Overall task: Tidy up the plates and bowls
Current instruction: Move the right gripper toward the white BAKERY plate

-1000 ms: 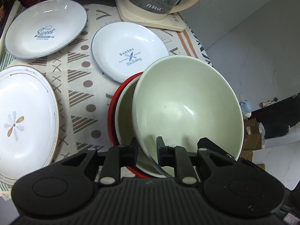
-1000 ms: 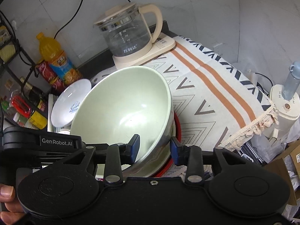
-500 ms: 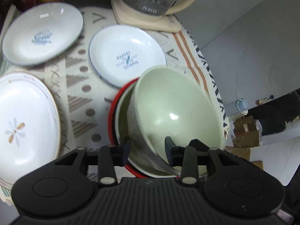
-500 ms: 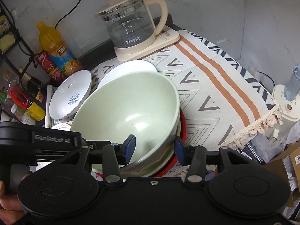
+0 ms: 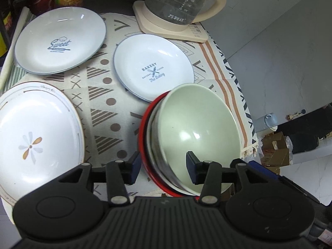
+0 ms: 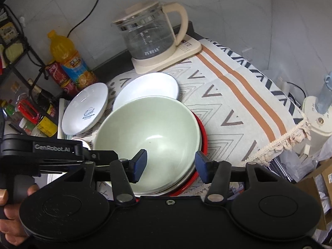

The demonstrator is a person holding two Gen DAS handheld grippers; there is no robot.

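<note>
1. Green bowl (image 5: 199,132) is pale and glossy inside, with a small dark speck and bright glints; it sits nested in a second pale bowl (image 5: 152,143), and both sit in a red-rimmed dish (image 5: 143,137) on the table's patterned cloth (image 5: 97,95), near the cloth's fringed edge.
2. Beyond the stack lies a white plate (image 5: 153,70) with a thin blue rim, printed "BAKERY" over crossed utensils and script lettering too small to read; the red rim just overlaps its near edge.
3. Further back left lies a matching plate (image 5: 60,41) printed "Sweet" above a rolling pin.
4. Nearest on the left is a large white oval plate (image 5: 39,137) with a grey-and-tan flower motif.
5. Left tool (image 5: 161,166): its jaws have just been opening and now stand apart astride the stack's near rim, one finger outside the red dish, the other inside the green bowl, neither pressing.
6. Right tool (image 6: 171,164): its jaws have likewise just been opening and stand apart; one finger hangs inside the green bowl (image 6: 147,139), the other outside the red rim, with the rim loose between them.
7. In the right wrist view the left tool's body reads "GenRobot.AI", and a hand (image 6: 8,205) holds its grip.
8. At the back stands a glass kettle (image 6: 149,35) with Chinese characters on it, on a cream base; beside it an orange drink bottle (image 6: 68,60).
</note>
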